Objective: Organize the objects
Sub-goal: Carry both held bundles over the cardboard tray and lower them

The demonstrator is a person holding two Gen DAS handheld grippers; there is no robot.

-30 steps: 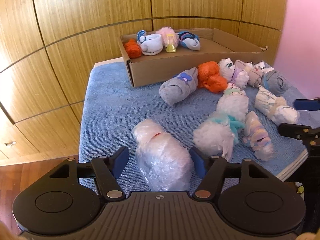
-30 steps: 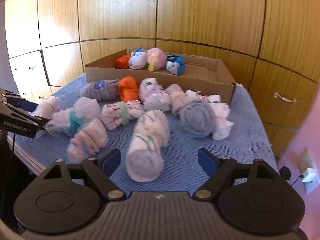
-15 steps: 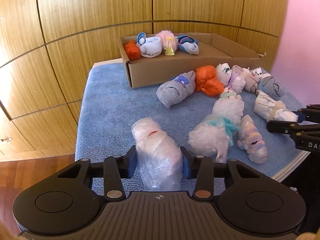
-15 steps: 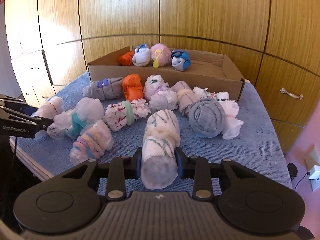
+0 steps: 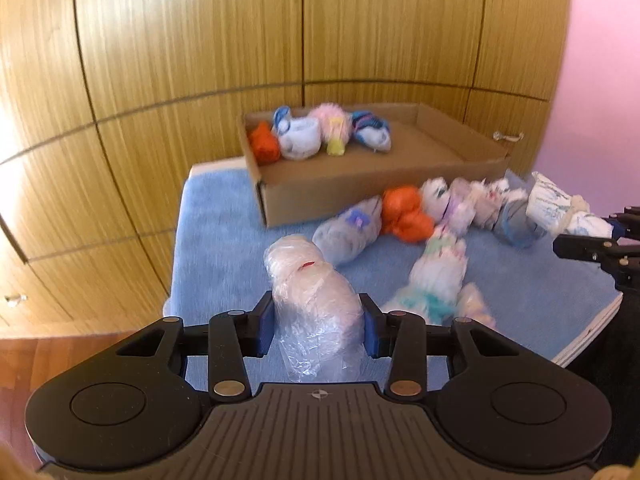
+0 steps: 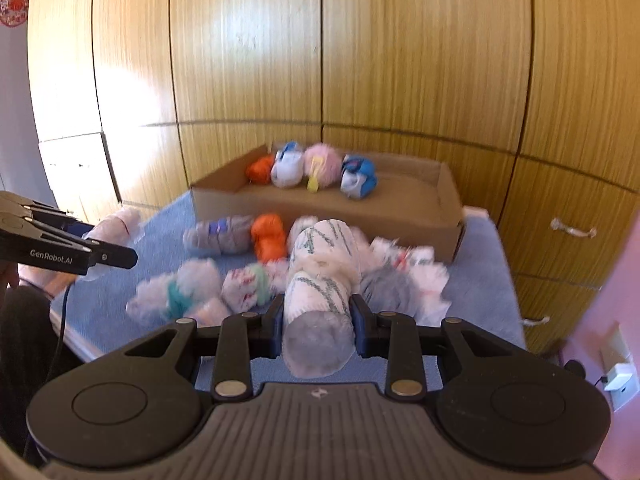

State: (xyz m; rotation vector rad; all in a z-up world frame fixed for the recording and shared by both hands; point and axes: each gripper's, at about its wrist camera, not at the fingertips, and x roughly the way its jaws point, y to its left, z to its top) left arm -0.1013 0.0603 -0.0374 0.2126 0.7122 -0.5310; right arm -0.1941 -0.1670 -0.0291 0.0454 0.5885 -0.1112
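Left tool (image 5: 318, 330), right tool (image 6: 318, 330), both clamped.

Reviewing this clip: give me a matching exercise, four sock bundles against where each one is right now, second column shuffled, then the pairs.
Things:
1. plastic-wrapped pale roll
2. white roll with green zigzags
3. fluffy pink bundle
4. grey roll with a purple patch

Places:
A. inside the cardboard box
B. clamped in the right gripper
C. lying on the blue towel
D. clamped in the left gripper

Pairs: 1-D, 2-B, 3-A, 4-C

Black tongs (image 5: 318, 330) with blue pads (image 5: 265, 326), marked "GenRobot.AI".
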